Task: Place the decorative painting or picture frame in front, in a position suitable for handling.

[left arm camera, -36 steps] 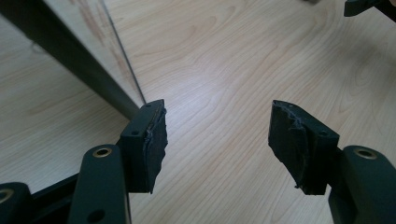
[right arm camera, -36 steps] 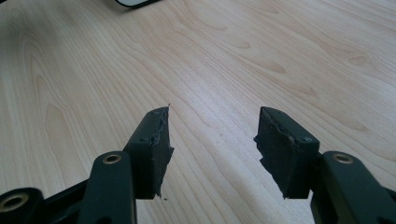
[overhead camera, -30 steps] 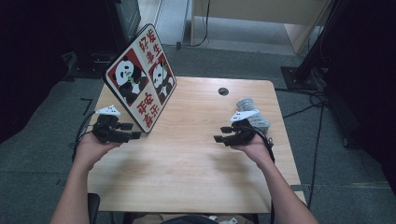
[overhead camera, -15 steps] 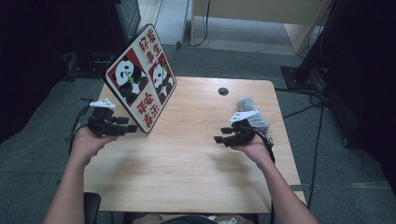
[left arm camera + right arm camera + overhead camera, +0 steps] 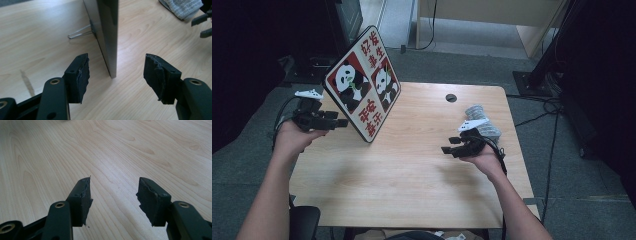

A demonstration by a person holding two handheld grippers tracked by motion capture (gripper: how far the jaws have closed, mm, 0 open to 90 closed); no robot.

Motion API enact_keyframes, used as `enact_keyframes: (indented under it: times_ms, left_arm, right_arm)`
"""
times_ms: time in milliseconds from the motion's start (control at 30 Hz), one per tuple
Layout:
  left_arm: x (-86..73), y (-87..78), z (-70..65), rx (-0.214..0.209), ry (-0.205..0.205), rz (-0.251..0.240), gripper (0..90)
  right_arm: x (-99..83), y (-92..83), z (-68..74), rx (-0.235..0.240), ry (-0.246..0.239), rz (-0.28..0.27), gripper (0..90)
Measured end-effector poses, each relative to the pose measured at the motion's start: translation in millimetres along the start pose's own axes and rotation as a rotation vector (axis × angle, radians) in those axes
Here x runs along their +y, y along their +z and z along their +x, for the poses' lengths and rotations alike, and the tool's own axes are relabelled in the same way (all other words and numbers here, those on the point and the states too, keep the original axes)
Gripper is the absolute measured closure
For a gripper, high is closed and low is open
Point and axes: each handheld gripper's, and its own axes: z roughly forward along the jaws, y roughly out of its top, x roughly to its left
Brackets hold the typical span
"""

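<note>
Now that the left claw (image 5: 339, 121) has risen from the table (image 5: 412, 170), spread empty, the panda sign's (image 5: 362, 82) edge stands just ahead between its jaws, ready for gripping.

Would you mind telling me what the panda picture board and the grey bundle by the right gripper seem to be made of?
Panda picture board: probably a rigid framed panel, glossy; thin dark edge, wire stand behind. Grey bundle: apparently soft knitted or terry cloth; fuzzy, ribbed surface.
</note>
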Motion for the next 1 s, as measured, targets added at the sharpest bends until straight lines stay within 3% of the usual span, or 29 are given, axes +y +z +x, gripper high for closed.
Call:
enact_keyframes:
  times_ms: [500, 1000]
  left_arm:
    - [53.1, -14.5, 5.4, 0.003, 0.003, 0.036, 36.9]
    - [103.7, -12.2, 15.4, 0.001, 0.005, 0.081, 36.9]
  right_arm:
    - [-0.2, 1.3, 1.3, -0.001, -0.015, 0.016, 44.4]
    - [0.1, -0.5, 2.2, 0.013, -0.011, 0.005, 44.9]
